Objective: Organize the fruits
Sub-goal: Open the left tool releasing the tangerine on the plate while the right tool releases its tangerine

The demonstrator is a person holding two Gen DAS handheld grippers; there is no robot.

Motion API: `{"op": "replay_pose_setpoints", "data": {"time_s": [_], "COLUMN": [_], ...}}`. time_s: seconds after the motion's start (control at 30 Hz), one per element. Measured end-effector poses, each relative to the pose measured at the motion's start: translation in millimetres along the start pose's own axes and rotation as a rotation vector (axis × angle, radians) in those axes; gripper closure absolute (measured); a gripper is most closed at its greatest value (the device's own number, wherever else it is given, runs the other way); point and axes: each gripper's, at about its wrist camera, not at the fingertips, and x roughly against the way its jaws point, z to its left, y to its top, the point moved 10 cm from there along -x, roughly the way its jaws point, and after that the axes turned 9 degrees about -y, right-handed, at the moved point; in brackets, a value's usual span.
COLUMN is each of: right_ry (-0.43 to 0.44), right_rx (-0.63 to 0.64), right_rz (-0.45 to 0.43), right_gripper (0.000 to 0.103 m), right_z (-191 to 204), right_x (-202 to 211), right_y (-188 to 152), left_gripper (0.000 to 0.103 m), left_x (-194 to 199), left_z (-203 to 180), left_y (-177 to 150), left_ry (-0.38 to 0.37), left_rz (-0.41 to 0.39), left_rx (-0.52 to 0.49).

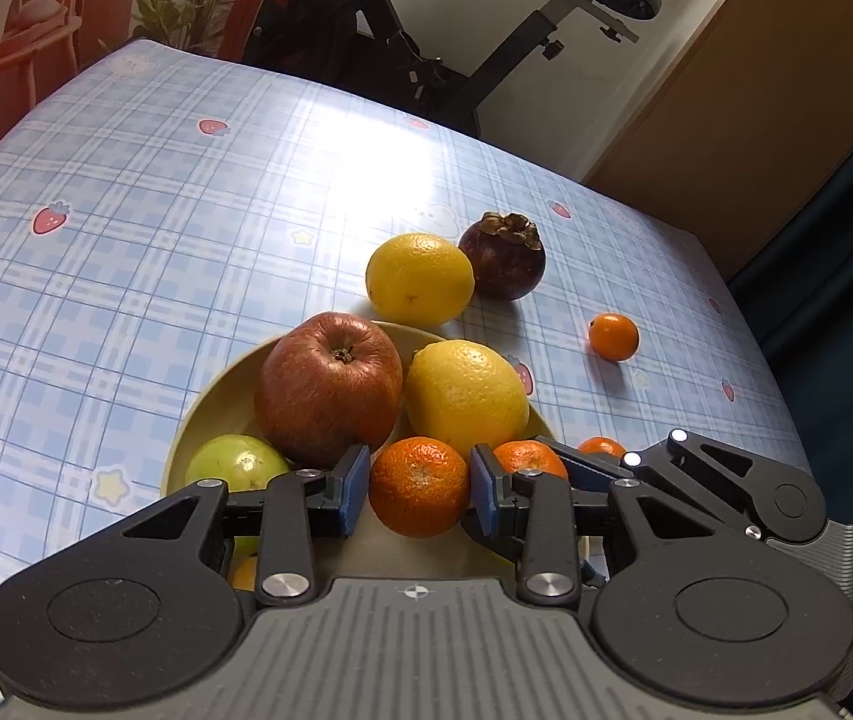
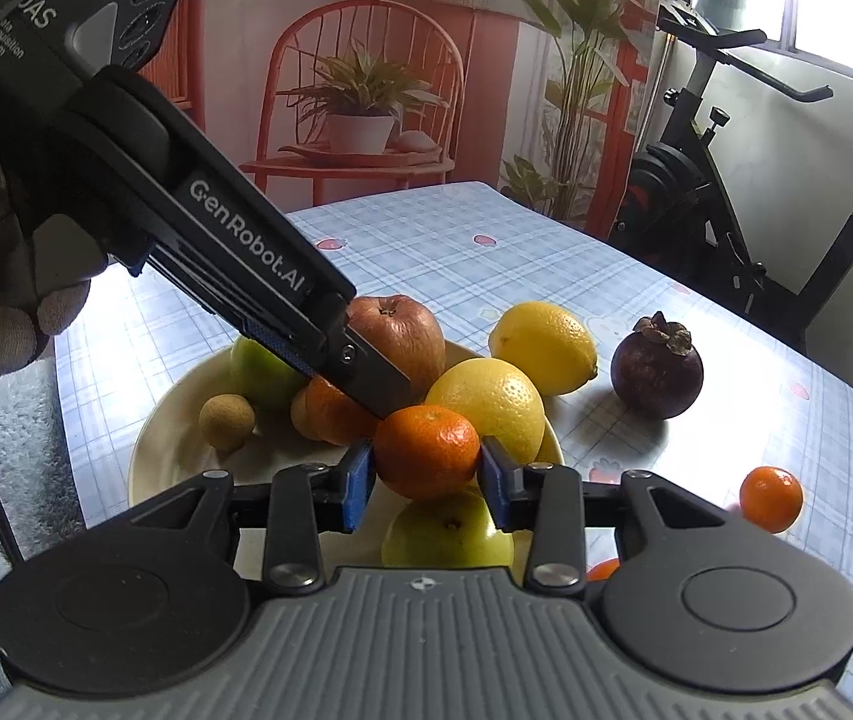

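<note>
Plaid-cloth table (image 1: pixel 126 210), fruit sorting underway.
Nearest: left gripper (image 1: pixel 417 489) clamped on first tangerine (image 1: pixel 417 480), low over near side of plate (image 1: pixel 210 396).
Right gripper (image 2: pixel 426 468) pinching second tangerine (image 2: pixel 426 447), also over plate, just beside first.
On plate: green fruit (image 1: pixel 237 462), apple (image 1: pixel 330 387), lemon (image 1: pixel 465 396), small tan fruit (image 2: pixel 227 414).
Beyond plate, loose on cloth: small orange (image 1: pixel 613 336), 2nd lemon (image 1: pixel 419 279), mangosteen (image 1: pixel 504 258).
Est. over half done; approx 3 loose pcs left, plus both held tangerines to set down.
</note>
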Motion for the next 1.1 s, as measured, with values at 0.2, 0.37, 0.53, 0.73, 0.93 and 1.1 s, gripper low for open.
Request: {"op": "replay_pose_setpoints", "data": {"time_s": [0.2,0.37,0.53,0.73,0.93,1.1], "right_ry": [-0.007,-0.008,-0.013,-0.009,0.001,-0.001], "right_rx": [-0.019,-0.038,-0.051,-0.047,-0.043,-0.044], "right_rz": [-0.002,-0.002,0.002,-0.005,-0.004,-0.012], "right_gripper": [0.058,0.057,0.056,0.053,0.051,0.051], "right_z": [-4.9,-8.9,-9.4,-7.5,-4.3,-5.5], "right_x": [2.8,5.0,6.9,9.9,11.0,14.1], "right_y": [-2.8,-5.1,-5.6,-4.4,-5.3,-3.6], "left_gripper": [0.065,0.065,0.065,0.065,0.065,0.065], "left_x": [-0.6,4.1,4.5,8.1,11.6,12.3], "left_z": [-0.7,-3.2,-4.0,-3.8,-3.9,-4.9], "left_y": [0.2,3.2,3.8,6.7,6.7,6.8], "left_ry": [0.012,0.015,0.023,0.028,0.034,0.042], "left_rz": [-0.004,-0.019,-0.022,-0.037,-0.042,-0.048], "left_rx": [0.002,-0.011,-0.018,-0.019,-0.021,-0.028]}}
